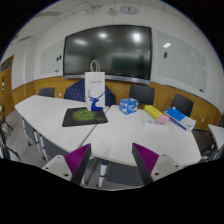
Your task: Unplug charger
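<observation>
The gripper (107, 163) hangs well back from the bench (120, 135), jaws spread wide with nothing between them, and the purple pads (78, 158) frame bare bench edge. Far left, a chair (46, 92) sits behind the bench. Then a dark mat (85, 116) lies on top, and just behind it a white box (95, 88) stands upright. Further right comes a blue box (128, 105), then yellow and blue items (168, 116). No charger can be made out. A screen (108, 50) fills the wall beyond.
</observation>
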Motion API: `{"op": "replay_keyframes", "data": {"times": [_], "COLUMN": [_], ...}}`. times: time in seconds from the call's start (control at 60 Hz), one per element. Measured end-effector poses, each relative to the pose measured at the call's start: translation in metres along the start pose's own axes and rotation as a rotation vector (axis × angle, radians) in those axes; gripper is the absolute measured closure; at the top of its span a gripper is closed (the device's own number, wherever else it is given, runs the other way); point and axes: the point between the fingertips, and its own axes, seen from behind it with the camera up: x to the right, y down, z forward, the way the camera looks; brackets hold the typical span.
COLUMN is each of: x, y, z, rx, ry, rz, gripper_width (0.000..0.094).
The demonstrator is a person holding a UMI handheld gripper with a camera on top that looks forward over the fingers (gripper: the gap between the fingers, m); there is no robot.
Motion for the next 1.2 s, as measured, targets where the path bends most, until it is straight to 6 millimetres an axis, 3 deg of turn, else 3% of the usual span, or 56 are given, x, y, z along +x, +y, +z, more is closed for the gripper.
{"op": "replay_keyframes", "data": {"times": [0.067,0.1,0.217,0.25,0.333,0.55,0.683,0.933,1.2], "x": [0.022,0.043,0.07,0.103,0.14,0.209,0.247,0.304,0.337], "y": [0.0,0.001,-0.001,0.0,0.001,-0.003,-0.013,-0.02,-0.038], "z": [0.003,0.011,0.014,0.024,0.037,0.068,0.104,0.196,0.286], "rx": [0.004,0.005,0.016,0.019,0.021,0.022,0.042,0.046,0.07], "ry": [0.044,0.056,0.108,0.125,0.166,0.242,0.266,0.28,0.242], "rz": [0.01,0.019,0.047,0.05,0.051,0.104,0.111,0.162,0.167], "gripper_width": [0.0078,0.0076,0.008,0.008,0.0081,0.0084,0.0081,0.0084,0.0084]}}
